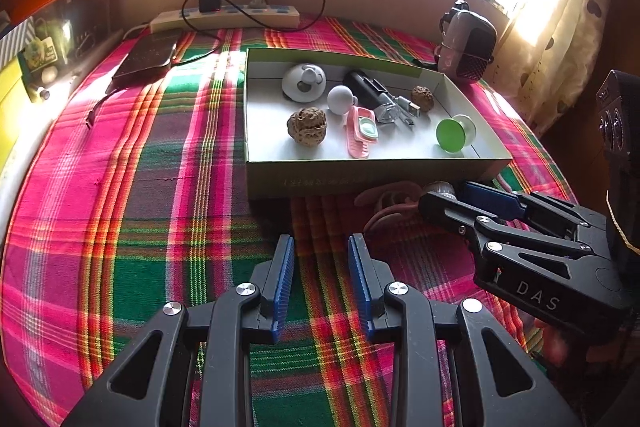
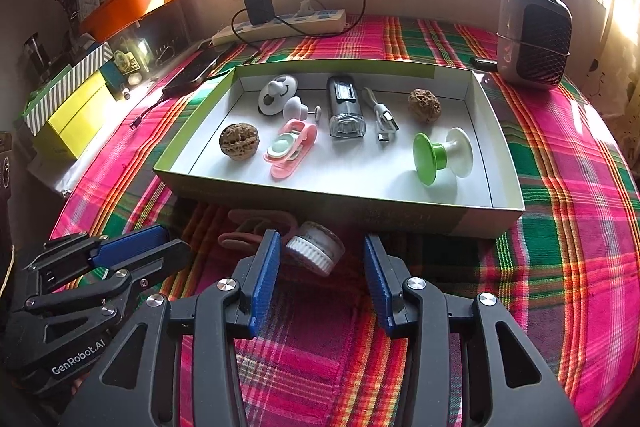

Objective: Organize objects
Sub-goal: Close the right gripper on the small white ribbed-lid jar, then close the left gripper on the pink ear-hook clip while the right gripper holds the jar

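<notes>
On the plaid cloth, just in front of the shallow box's near wall, sits a little white ribbed jar next to a pink strap thing. Right gripper hangs over it, fingers apart, jar lying just beyond the tips and not pinched. Left gripper has its fingers apart too, only cloth between them. Box already holds walnuts, a green spool, a cable and a few other bits.

Black left tool with blue ribbed pads, tilted downward, jaws parted, nothing between. Black right tool with matching blue pads, likewise tilted down, jaws apart, gripping nothing.
</notes>
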### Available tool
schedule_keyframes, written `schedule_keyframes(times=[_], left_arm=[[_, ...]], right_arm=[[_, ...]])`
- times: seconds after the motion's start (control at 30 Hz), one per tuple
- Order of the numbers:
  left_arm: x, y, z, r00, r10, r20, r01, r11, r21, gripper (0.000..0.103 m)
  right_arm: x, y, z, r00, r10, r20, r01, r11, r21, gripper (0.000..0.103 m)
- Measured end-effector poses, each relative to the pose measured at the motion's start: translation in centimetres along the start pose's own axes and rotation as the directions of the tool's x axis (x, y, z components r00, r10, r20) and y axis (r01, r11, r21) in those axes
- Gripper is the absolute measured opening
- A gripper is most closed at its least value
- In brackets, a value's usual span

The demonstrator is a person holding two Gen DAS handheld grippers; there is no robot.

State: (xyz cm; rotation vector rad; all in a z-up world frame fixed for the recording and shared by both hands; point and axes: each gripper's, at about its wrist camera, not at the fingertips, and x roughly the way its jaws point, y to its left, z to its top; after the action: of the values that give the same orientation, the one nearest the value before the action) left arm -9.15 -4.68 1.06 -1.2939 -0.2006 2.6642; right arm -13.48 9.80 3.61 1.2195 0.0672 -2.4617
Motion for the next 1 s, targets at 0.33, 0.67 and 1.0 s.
schedule_keyframes(times=[0.33, 0.67, 1.0], left_arm=[[0.2, -0.2, 0.3, 0.999, -0.037, -0.006, 0.037, 0.999, 0.007, 0.026], [0.5, -0.8, 0.6, 0.998, -0.055, -0.011, 0.056, 0.998, 0.025, 0.026], [1.0, -1.4, 1.2, 0.998, -0.066, -0.014, 0.067, 0.997, 0.038, 0.026]], right_arm=[[0.3, -0.3, 0.0, 1.0, 0.002, -0.003, -0.002, 1.0, 0.011, 0.043], [0.1, -0.8, -0.3, 1.0, -0.006, 0.002, 0.006, 1.0, 0.014, 0.043], [0.1, -1.3, -1.0, 1.0, -0.022, 0.001, 0.022, 1.0, 0.006, 0.033]])
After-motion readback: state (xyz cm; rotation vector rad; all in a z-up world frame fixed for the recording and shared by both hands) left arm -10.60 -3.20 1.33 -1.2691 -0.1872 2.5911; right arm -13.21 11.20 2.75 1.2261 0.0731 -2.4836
